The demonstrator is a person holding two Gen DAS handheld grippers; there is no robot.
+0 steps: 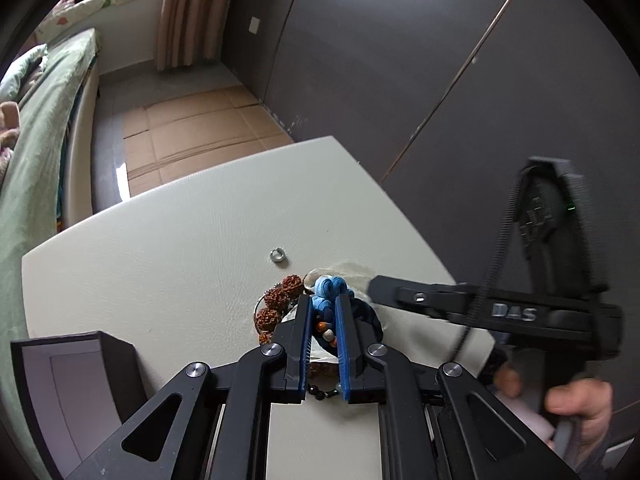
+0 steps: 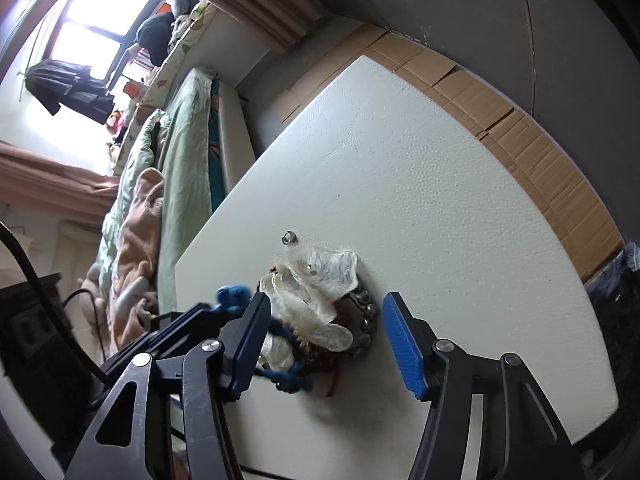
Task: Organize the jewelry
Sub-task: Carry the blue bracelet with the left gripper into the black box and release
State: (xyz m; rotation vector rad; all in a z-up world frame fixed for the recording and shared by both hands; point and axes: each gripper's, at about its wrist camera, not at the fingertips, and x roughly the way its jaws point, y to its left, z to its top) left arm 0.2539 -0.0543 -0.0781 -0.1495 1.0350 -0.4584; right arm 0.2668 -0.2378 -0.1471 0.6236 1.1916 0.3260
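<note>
Here, from the left wrist view, the left gripper (image 1: 324, 304) has its blue-padded jaws drawn narrow on a blue knotted cord bracelet with small beads (image 1: 329, 290), pinching it at the top of a little heap of jewelry on the white textured tabletop (image 1: 168, 248). Brown knobbly seed beads (image 1: 280, 300) curl just to the left of the jaws, and a small silver ring (image 1: 276, 255) lies apart, a bit farther up the table. A dark open box with a pale lining (image 1: 72, 376) sits at the near left edge. The right gripper (image 1: 376, 285) reaches in from the right, held by a hand (image 1: 576, 396) — its tips are blurred beside the heap. In the right wrist view, the right gripper (image 2: 324, 316) stands about half open, its jaws either side of the heap without pressing on it. There, crumpled clear plastic bags (image 2: 320, 280) lie on top, with a chain of dark metal beads (image 2: 366, 312) beneath — the silver ring just beyond.
</note>
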